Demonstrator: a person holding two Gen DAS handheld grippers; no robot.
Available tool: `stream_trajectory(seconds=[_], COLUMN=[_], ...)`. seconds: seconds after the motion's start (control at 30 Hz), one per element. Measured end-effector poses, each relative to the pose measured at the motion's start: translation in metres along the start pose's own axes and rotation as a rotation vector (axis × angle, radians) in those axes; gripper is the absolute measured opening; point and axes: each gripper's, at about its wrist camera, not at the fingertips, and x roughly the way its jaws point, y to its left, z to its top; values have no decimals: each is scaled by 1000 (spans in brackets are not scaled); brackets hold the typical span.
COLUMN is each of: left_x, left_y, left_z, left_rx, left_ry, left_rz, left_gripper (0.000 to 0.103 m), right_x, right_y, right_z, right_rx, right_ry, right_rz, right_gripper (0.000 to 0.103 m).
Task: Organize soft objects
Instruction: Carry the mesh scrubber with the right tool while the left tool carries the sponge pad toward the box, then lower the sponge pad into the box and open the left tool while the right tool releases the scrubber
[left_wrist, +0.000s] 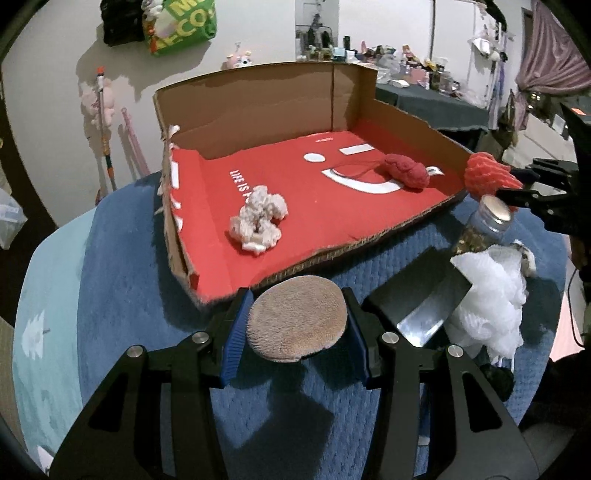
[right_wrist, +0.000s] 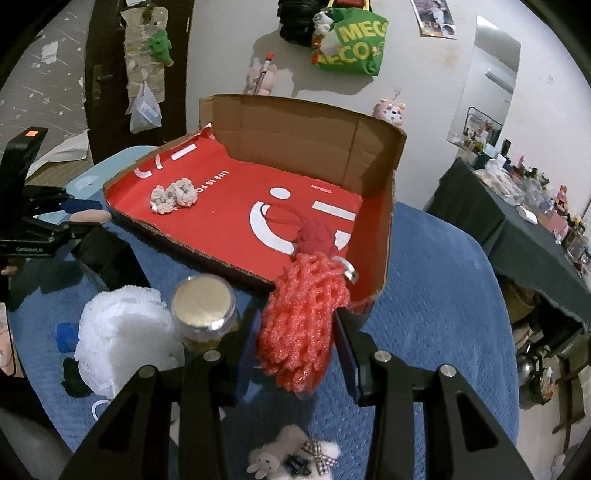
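Soft objects are being gathered into a shallow cardboard box (left_wrist: 258, 110) with a red floor, resting on a blue quilted surface (left_wrist: 122, 295). 2 already lie inside: a white fluffy scrunchie (left_wrist: 258, 218) and a dark red knitted piece (left_wrist: 406, 171). The left tongs (left_wrist: 295, 328) pinch a round tan plush pad (left_wrist: 297, 325) just outside the box's near edge. The right tongs (right_wrist: 297, 328) pinch a coral mesh pouf (right_wrist: 304, 321) at the box's open corner. A white pouf (right_wrist: 122, 332) waits beside a capped jar (right_wrist: 203, 306) (a hard thing, standing close). Risk: the right tongs could clip the jar and topple it, or loose mesh could snag on the ragged cardboard edge.
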Motion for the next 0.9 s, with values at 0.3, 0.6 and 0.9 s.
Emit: stream_trajectory(seconds=[0.3,0.6,0.9], left_x=[4,21,56], left_y=[-4,-16,-26], left_z=[26,56,87], left_rx=[55,99,123], left_ry=[-13,-12,23], left_rz=[-38,-102,-150], left_gripper=[45,45,45], right_x=[10,36,79], right_y=[-12,-15,-8], right_z=[23,50,86], right_rx=[7,32,53], right_ry=[-1,12,61], right_rz=[55,161,287], right_gripper=[43,43,43])
